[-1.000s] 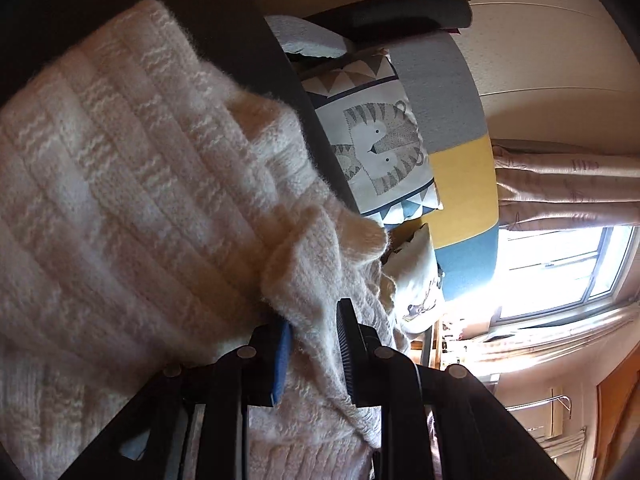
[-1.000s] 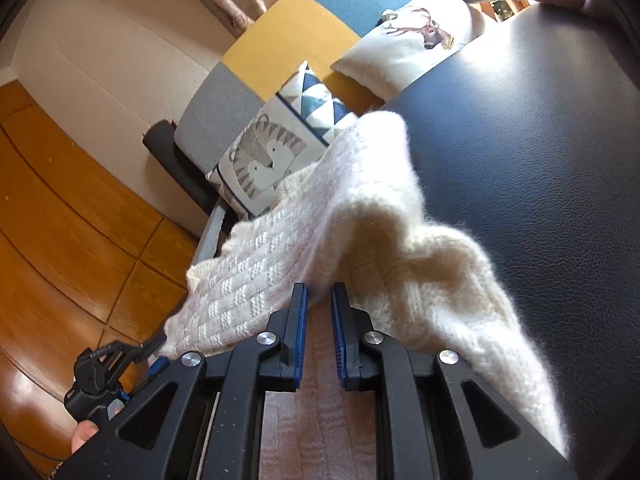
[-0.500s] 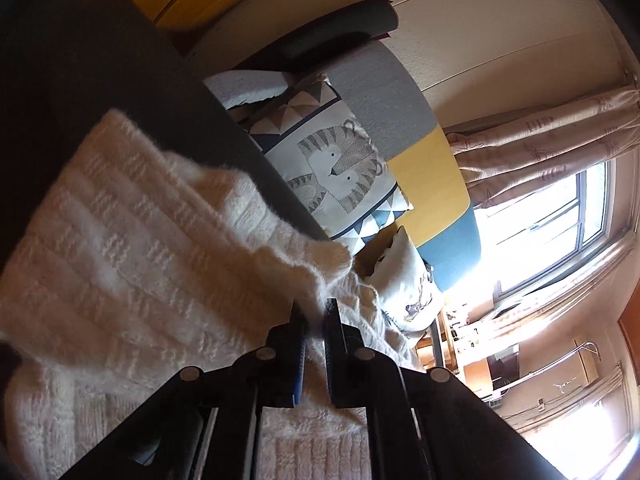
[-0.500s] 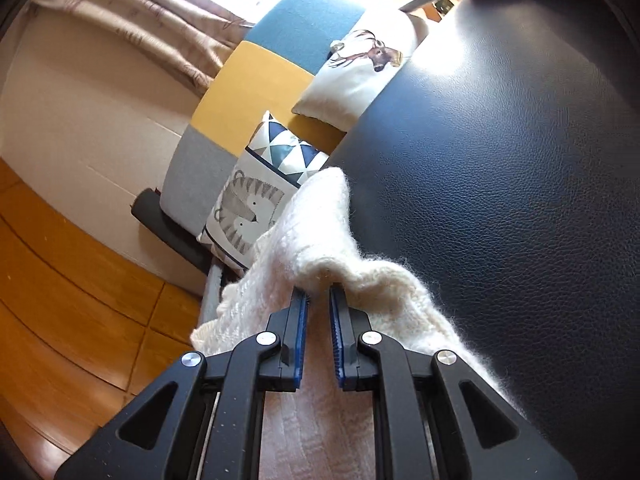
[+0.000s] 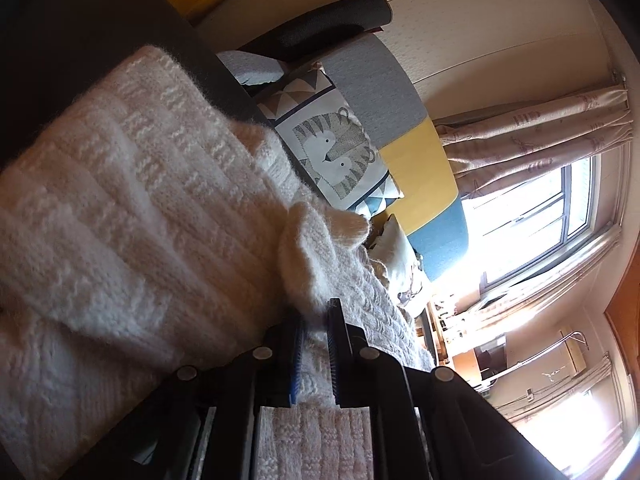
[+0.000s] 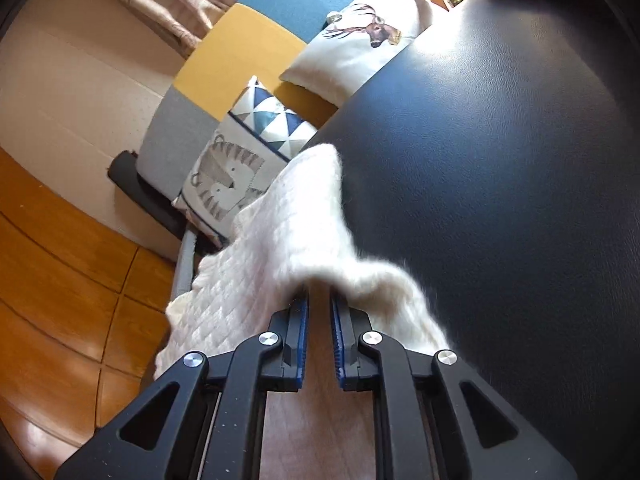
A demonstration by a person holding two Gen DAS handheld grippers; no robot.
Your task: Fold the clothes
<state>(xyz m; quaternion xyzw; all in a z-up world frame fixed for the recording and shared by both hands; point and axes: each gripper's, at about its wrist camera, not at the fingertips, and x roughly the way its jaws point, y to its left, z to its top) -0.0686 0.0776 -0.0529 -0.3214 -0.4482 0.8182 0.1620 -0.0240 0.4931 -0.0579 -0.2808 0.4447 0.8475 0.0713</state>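
Sweater: a cream knitted sweater (image 5: 132, 216) lies on the dark desk (image 6: 500, 168), filling the left and middle of the left wrist view; in the right wrist view it runs from the middle down to the lower left
Left gripper (image 5: 316, 320): fingers narrow, they have just been opening a little, a fold of the sweater is pinched between them
Right gripper (image 6: 319, 304): fingers narrow, closed on the sweater edge, which bunches over their tips
Behind: cat cushion (image 5: 340, 152) on a grey, yellow and blue sofa (image 6: 224, 48), upper middle
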